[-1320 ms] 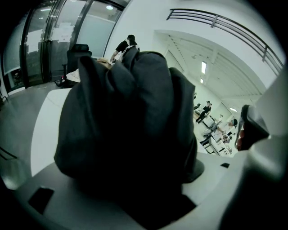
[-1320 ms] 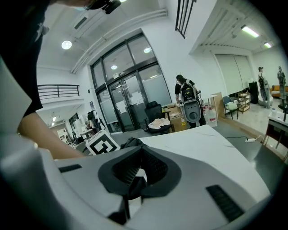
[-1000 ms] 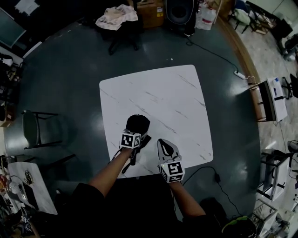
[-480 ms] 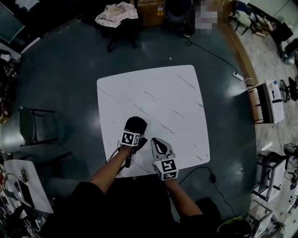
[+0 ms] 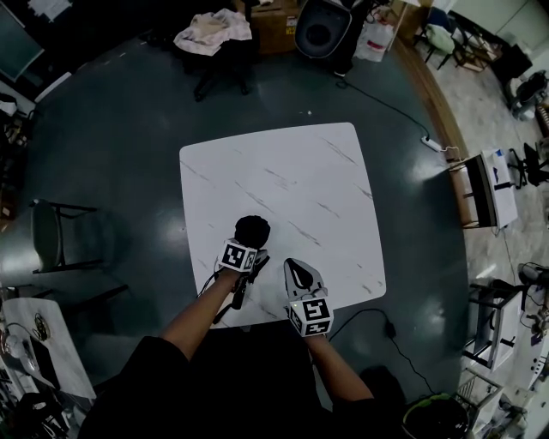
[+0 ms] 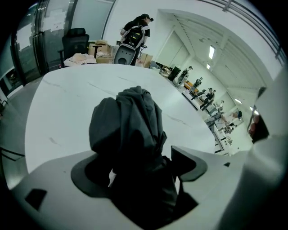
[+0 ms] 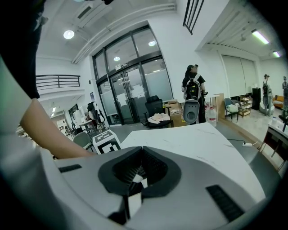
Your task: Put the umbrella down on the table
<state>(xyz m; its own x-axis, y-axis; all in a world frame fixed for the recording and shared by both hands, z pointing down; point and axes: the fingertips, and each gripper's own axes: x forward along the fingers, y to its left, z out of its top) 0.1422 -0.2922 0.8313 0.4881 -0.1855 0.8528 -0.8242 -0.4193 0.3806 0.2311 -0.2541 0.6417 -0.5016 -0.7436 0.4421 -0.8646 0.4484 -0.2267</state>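
A folded black umbrella (image 5: 251, 230) rests near the front edge of the white marble table (image 5: 300, 171), its strap and handle (image 5: 236, 296) trailing toward me. My left gripper (image 5: 246, 243) is tilted steeply down over it. In the left gripper view the bunched fabric of the umbrella (image 6: 130, 130) fills the space between the jaws of the left gripper (image 6: 137, 166). Those jaws are opening, and a sliver of table shows beside the left pad. My right gripper (image 5: 294, 266) hovers just right of the umbrella, shut and holding nothing (image 7: 140, 150).
A chair draped with pale cloth (image 5: 214, 34) and a grey rounded device (image 5: 319, 26) stand beyond the table. Another chair (image 5: 60, 236) is at the left. A cable with a plug (image 5: 390, 326) lies on the floor at the right. A person with a backpack (image 7: 192, 90) stands far off.
My left gripper has sunk a little toward the table with the umbrella. The right gripper has barely moved.
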